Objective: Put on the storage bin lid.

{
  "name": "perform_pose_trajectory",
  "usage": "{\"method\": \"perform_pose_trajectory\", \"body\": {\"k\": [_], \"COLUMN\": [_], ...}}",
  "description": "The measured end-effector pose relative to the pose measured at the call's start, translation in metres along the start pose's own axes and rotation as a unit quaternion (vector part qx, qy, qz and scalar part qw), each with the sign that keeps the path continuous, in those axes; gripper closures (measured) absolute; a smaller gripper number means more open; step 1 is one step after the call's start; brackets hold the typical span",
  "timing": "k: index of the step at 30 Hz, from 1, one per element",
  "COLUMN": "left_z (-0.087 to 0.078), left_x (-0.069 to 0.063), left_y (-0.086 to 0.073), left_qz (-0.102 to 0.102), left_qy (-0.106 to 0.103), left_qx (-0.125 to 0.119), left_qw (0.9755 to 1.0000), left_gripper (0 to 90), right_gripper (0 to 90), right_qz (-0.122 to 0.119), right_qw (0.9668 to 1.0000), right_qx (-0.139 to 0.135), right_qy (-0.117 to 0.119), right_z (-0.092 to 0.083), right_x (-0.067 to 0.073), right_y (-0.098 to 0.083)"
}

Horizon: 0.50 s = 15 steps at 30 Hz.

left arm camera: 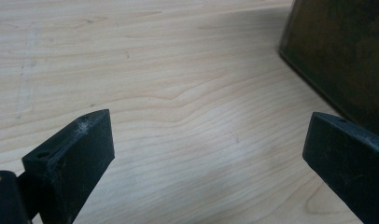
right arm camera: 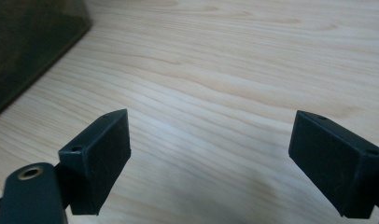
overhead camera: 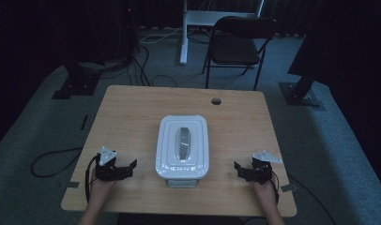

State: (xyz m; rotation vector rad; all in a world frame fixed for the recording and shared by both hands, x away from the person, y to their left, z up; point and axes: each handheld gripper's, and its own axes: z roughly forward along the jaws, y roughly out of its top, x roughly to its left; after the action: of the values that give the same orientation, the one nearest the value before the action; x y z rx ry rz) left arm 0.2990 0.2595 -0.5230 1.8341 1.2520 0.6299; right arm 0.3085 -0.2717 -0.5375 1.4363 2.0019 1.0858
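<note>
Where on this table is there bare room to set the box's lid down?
Bare wood lies left of the white lidded box, up to the table edge, and likewise on its right. The strip behind the box, toward the cable hole, is free too. The near edge is crowded: the left gripper and right gripper flank the box there.

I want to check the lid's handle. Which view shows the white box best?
The high view: the whole white box with its grey handle shows between both grippers. The left gripper view catches a dark side wall at right, the right gripper view one at left.
</note>
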Motion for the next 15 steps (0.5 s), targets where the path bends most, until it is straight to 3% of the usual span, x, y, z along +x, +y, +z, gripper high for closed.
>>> {"method": "perform_pose_trajectory", "body": {"k": [8, 15], "left_z": [-0.004, -0.010], "left_x": [0.007, 0.019], "left_y": [-0.005, -0.014], "left_qz": [-0.008, -0.021], "left_qy": [0.012, 0.037], "left_qx": [0.004, 0.023], "left_qw": [0.9999, 0.9988], "left_gripper": [2.5, 2.5], "right_gripper": [12.2, 11.5], "right_qz": [0.013, 0.042], "right_qw": [0.9996, 0.9962], "right_qx": [-0.002, -0.013], "right_qy": [-0.025, -0.075], "right_z": [-0.011, -0.021], "right_x": [-0.012, -0.024], "right_y": [-0.008, -0.015]}}
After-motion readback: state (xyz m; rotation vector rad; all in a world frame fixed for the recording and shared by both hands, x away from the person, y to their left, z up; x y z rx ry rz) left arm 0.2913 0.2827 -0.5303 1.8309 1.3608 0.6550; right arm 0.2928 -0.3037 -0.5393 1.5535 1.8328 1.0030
